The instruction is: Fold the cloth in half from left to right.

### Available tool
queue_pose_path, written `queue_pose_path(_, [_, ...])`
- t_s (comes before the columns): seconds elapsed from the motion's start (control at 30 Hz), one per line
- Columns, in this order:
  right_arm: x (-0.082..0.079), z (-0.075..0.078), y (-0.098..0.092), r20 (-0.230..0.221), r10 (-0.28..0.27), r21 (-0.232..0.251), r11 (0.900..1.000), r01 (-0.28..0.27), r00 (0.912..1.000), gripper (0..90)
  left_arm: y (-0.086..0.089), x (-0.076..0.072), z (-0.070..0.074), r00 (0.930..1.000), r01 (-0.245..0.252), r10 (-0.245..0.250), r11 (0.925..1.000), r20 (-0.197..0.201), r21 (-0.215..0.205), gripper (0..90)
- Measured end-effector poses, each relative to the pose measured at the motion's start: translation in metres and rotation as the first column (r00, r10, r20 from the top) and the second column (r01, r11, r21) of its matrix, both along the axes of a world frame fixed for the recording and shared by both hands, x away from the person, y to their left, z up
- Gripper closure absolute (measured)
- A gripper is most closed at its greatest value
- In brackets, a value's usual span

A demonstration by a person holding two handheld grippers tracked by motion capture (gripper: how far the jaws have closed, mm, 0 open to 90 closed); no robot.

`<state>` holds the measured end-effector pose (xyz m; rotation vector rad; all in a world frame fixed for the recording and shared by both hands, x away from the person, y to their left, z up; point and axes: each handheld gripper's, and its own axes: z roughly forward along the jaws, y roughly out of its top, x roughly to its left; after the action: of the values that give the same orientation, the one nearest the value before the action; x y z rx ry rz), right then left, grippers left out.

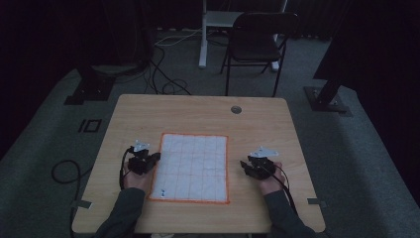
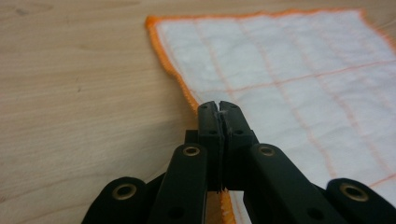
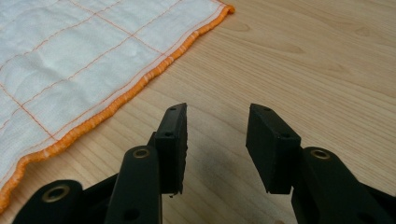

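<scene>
White cloth [image 1: 194, 167] with orange hem and orange grid lines, lying flat mid-table [image 1: 198, 111], unfolded. Long axis running from near edge to far edge; short edges facing the person and the far side. Left gripper [image 1: 155, 157] at cloth's left hem, jaws pinched together on that orange edge. Right gripper [image 1: 243, 165] just beside right hem, jaws parted, nothing between, over bare wood.

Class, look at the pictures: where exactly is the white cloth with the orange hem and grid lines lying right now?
In the high view, the white orange-hemmed cloth lies flat mid-table on the light wooden table, between the left gripper, shut at its left hem, and the open right gripper.
</scene>
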<state>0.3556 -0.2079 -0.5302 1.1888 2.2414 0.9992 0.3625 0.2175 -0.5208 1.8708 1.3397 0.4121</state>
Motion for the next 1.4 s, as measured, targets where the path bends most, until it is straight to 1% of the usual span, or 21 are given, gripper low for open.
queue_pose_path(0.03, [0.000, 0.000, 0.000, 0.000, 0.000, 0.000, 1.000, 0.000, 1.0000, 58.4, 0.000, 0.000, 0.000, 1.0000, 0.000, 0.000, 1.0000, 0.000, 0.000, 89.4])
queue_pose_path(0.07, [0.000, 0.000, 0.001, 0.000, 0.001, -0.002, 1.000, -0.001, 1.0000, 58.4, -0.001, 0.000, 0.002, 0.9998, 0.018, -0.018, 0.9998, 0.004, -0.007, 89.4])
queue_pose_path(0.1, [0.000, 0.000, 0.001, 0.000, 0.001, -0.002, 1.000, -0.001, 1.0000, 58.4, -0.001, 0.000, 0.002, 0.9998, 0.018, -0.018, 0.9998, 0.004, -0.007, 89.4])
queue_pose_path(0.17, [0.000, -0.001, 0.002, -0.002, 0.003, -0.003, 1.000, -0.003, 1.0000, 58.4, -0.004, 0.000, 0.003, 0.9996, 0.029, -0.028, 0.9994, 0.007, -0.021, 89.4])
queue_pose_path(0.2, [0.000, -0.001, 0.002, -0.002, 0.006, -0.005, 1.000, -0.006, 1.0000, 58.4, -0.007, 0.000, 0.004, 0.9990, 0.044, -0.044, 0.9985, 0.005, -0.033, 89.3])
queue_pose_path(0.23, [0.000, -0.001, 0.002, -0.002, 0.006, -0.005, 1.000, -0.006, 1.0000, 58.4, -0.007, 0.000, 0.004, 0.9990, 0.044, -0.044, 0.9985, 0.005, -0.033, 89.3])
queue_pose_path(0.3, [0.000, -0.001, 0.003, -0.003, 0.007, -0.007, 1.000, -0.007, 1.0000, 58.5, -0.012, 0.000, 0.005, 0.9979, 0.064, -0.064, 0.9974, 0.007, -0.034, 89.4])
queue_pose_path(0.37, [0.000, -0.001, 0.003, -0.003, 0.008, -0.009, 1.000, -0.008, 1.0000, 58.8, -0.017, 0.001, 0.008, 0.9965, 0.084, -0.084, 0.9963, 0.006, -0.020, 89.4])
queue_pose_path(0.43, [0.000, -0.001, 0.004, -0.003, 0.008, -0.008, 1.000, -0.008, 1.0000, 58.8, -0.022, 0.002, 0.010, 0.9950, 0.099, -0.099, 0.9948, 0.007, -0.022, 89.4])
queue_pose_path(0.47, [0.000, -0.001, 0.004, -0.003, 0.010, -0.007, 1.000, -0.010, 0.9999, 58.8, -0.024, 0.003, 0.012, 0.9941, 0.108, -0.108, 0.9940, 0.010, -0.016, 89.4])
queue_pose_path(0.53, [0.000, -0.001, 0.004, -0.003, 0.010, -0.007, 1.000, -0.010, 1.0000, 58.8, -0.030, 0.004, 0.014, 0.9923, 0.124, -0.124, 0.9920, 0.010, -0.025, 89.4])
queue_pose_path(0.6, [-0.001, -0.001, 0.005, -0.002, 0.012, -0.006, 1.000, -0.012, 0.9999, 58.8, -0.036, 0.004, 0.016, 0.9892, 0.146, -0.146, 0.9891, 0.015, -0.019, 89.4])
queue_pose_path(0.67, [-0.001, -0.001, 0.006, 0.001, 0.017, -0.006, 1.000, -0.017, 0.9998, 58.8, -0.043, 0.004, 0.018, 0.9863, 0.164, -0.164, 0.9861, 0.018, -0.026, 89.4])
queue_pose_path(0.77, [-0.002, 0.000, 0.007, 0.003, 0.021, -0.006, 1.000, -0.021, 0.9998, 58.8, -0.052, 0.006, 0.020, 0.9811, 0.193, -0.192, 0.9810, 0.022, -0.024, 89.4])
queue_pose_path(0.97, [-0.003, -0.001, 0.009, -0.001, 0.025, -0.005, 1.000, -0.025, 0.9997, 58.9, -0.070, 0.008, 0.026, 0.9700, 0.242, -0.242, 0.9702, 0.028, -0.010, 89.4])
queue_pose_path(1.0, [-0.003, -0.001, 0.009, -0.001, 0.024, -0.005, 1.000, -0.024, 0.9997, 58.9, -0.076, 0.009, 0.027, 0.9659, 0.258, -0.257, 0.9662, 0.029, -0.010, 89.4])
queue_pose_path(1.03, [-0.003, -0.001, 0.009, -0.001, 0.024, -0.005, 1.000, -0.024, 0.9997, 58.9, -0.076, 0.009, 0.027, 0.9659, 0.258, -0.257, 0.9662, 0.029, -0.010, 89.4])
queue_pose_path(1.07, [-0.003, -0.001, 0.009, -0.001, 0.024, -0.004, 1.000, -0.024, 0.9997, 58.9, -0.081, 0.010, 0.028, 0.9636, 0.266, -0.265, 0.9638, 0.031, -0.015, 89.4])
queue_pose_path(1.17, [-0.003, -0.001, 0.009, -0.002, 0.025, -0.003, 1.000, -0.025, 0.9997, 59.1, -0.086, 0.012, 0.029, 0.9618, 0.272, -0.272, 0.9620, 0.033, -0.019, 89.4])
queue_pose_path(1.27, [-0.003, -0.001, 0.010, -0.003, 0.025, -0.003, 1.000, -0.025, 0.9997, 59.1, -0.094, 0.014, 0.030, 0.9578, 0.286, -0.285, 0.9578, 0.038, -0.029, 89.4])
queue_pose_path(1.4, [-0.003, -0.001, 0.010, -0.003, 0.026, -0.003, 1.000, -0.026, 0.9997, 59.1, -0.100, 0.015, 0.030, 0.9554, 0.294, -0.293, 0.9552, 0.036, -0.032, 89.4])
